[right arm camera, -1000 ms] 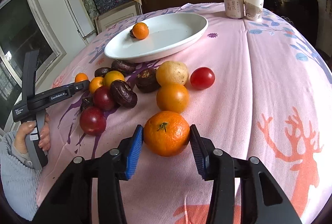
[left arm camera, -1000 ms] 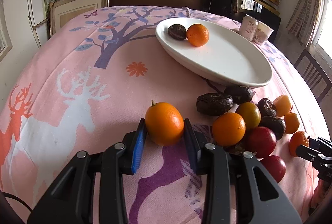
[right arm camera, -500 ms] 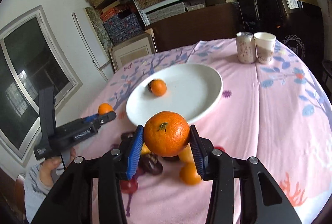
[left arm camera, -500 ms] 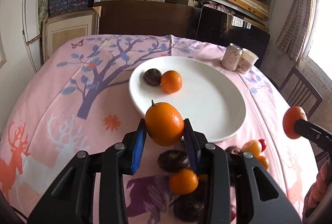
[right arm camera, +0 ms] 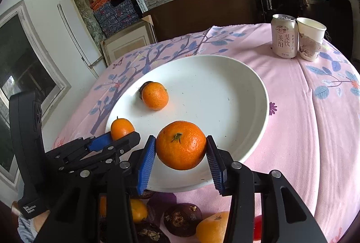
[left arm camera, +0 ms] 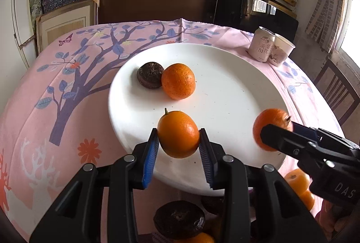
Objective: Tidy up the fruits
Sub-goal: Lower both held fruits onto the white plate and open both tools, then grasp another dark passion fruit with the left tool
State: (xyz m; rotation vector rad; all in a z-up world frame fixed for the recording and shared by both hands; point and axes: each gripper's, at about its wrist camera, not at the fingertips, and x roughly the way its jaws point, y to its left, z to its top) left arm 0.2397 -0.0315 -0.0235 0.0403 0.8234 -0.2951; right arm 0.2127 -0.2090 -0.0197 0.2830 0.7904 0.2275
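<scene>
A small orange (left arm camera: pixel 178 134) is pinched in the left claw (left arm camera: pixel 178 148) above the near rim of the white plate (left arm camera: pixel 236 94). A larger mandarin (right arm camera: pixel 181 145) sits between the opening jaws of the right claw (right arm camera: pixel 181 162), over the same plate, where an orange (left arm camera: pixel 178 81) and a dark fruit (left arm camera: pixel 150 74) lie touching.

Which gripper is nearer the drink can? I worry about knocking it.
Right. The right gripper holds its orange over the plate's can-side edge; the left gripper is farther from the can.
</scene>
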